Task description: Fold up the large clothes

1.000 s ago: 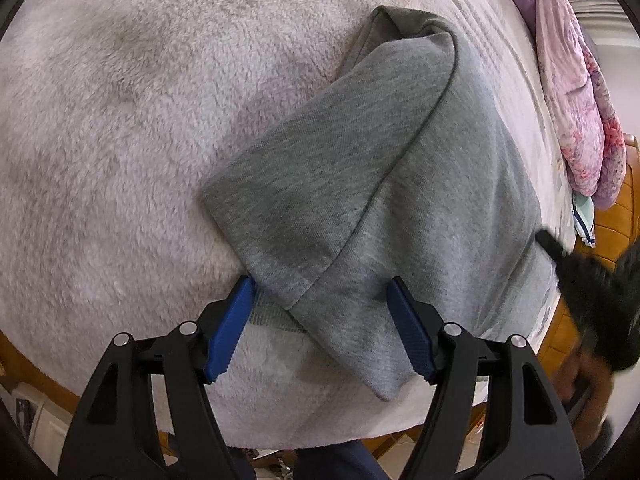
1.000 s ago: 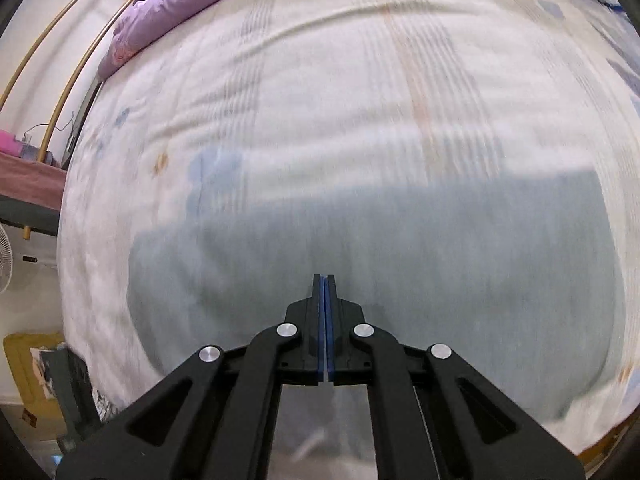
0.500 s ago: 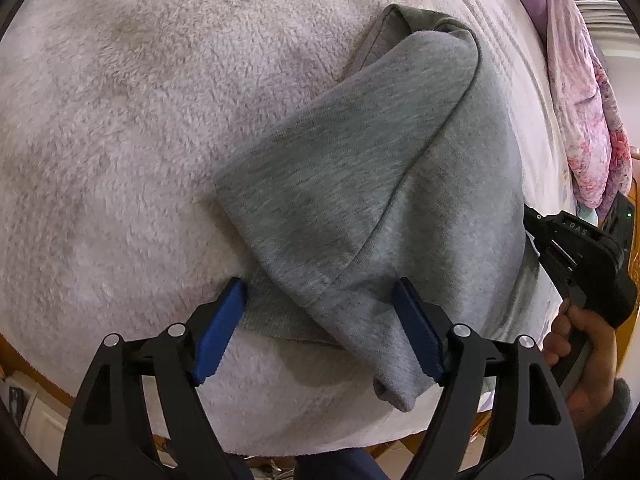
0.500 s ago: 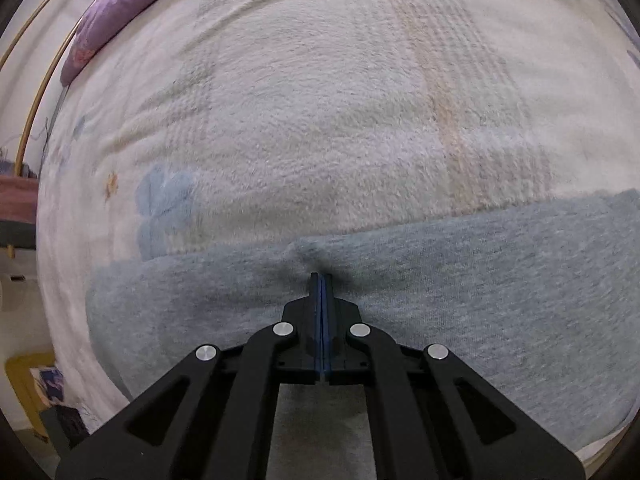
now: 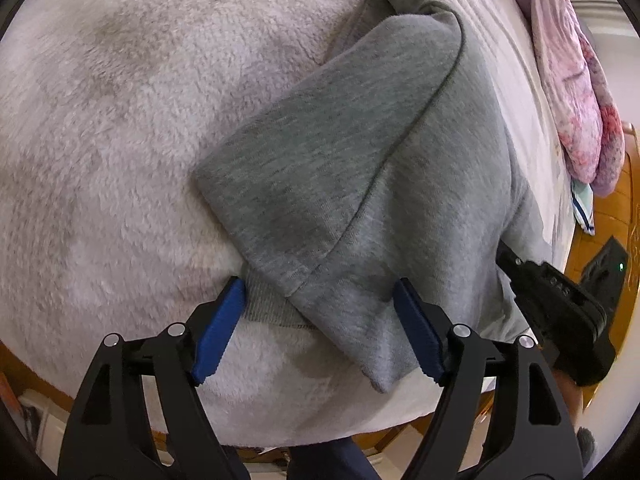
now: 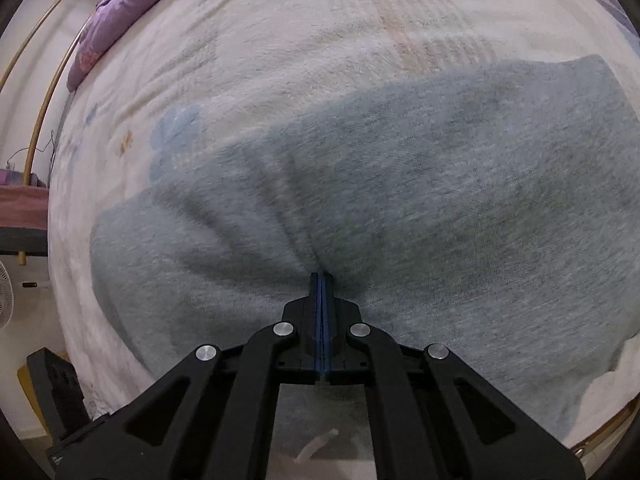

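A grey sweatshirt (image 5: 360, 184) lies partly folded on the bed (image 5: 100, 140), near its front edge, on a fuzzy pale blanket. The left hand-held gripper (image 5: 320, 328) hangs just above the garment's near corner with its 2 blue pads (image 5: 218, 330) spread wide apart, released and gripping nothing; a ribbed hem and a folded flap of grey fabric sit between them. To its right, the right hand-held gripper (image 5: 560, 304) reaches in against the garment's side edge. Seen from its own camera, the right hand-held gripper (image 6: 321, 280) is clenched, its pads pressed together on a pinch of the grey cloth, and creases fan out from that point across the fabric. A purple quilt (image 6: 132, 4) is bunched at the far corner of the bed, and a pink floral quilt (image 5: 576, 80) drapes along the bed's far side.
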A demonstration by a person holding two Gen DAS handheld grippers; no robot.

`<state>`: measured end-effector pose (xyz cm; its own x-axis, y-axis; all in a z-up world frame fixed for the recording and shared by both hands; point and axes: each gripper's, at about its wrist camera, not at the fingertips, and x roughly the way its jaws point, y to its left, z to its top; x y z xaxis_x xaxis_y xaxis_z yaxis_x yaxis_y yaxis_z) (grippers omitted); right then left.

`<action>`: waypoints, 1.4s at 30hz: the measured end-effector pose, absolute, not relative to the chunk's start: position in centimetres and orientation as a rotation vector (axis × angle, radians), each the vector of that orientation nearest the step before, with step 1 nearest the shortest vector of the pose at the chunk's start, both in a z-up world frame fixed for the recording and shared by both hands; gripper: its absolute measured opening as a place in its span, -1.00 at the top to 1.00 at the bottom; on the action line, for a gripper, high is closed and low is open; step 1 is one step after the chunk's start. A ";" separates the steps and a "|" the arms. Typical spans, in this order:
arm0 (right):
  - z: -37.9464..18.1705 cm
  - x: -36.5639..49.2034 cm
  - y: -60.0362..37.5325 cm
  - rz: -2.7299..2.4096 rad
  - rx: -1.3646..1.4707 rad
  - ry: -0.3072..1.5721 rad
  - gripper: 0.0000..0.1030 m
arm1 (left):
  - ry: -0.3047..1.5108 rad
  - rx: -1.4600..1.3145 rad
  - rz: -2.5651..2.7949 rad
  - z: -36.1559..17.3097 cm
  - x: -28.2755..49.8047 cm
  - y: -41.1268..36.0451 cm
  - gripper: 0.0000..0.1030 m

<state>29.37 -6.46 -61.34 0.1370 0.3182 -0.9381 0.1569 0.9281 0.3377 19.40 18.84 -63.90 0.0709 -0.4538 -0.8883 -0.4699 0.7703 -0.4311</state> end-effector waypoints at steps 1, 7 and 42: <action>-61.1 29.2 -6.4 0.113 0.401 1.433 1.00 | 1.552 -0.765 0.007 -64.0 19.5 19.0 -0.48; -60.6 25.4 -7.3 0.068 0.494 1.477 1.00 | 1.547 -0.788 -0.019 -63.9 19.8 19.2 -0.48; -62.5 20.8 -7.1 0.104 0.470 1.486 1.00 | 1.431 -0.917 -0.019 -63.8 16.9 23.1 -0.29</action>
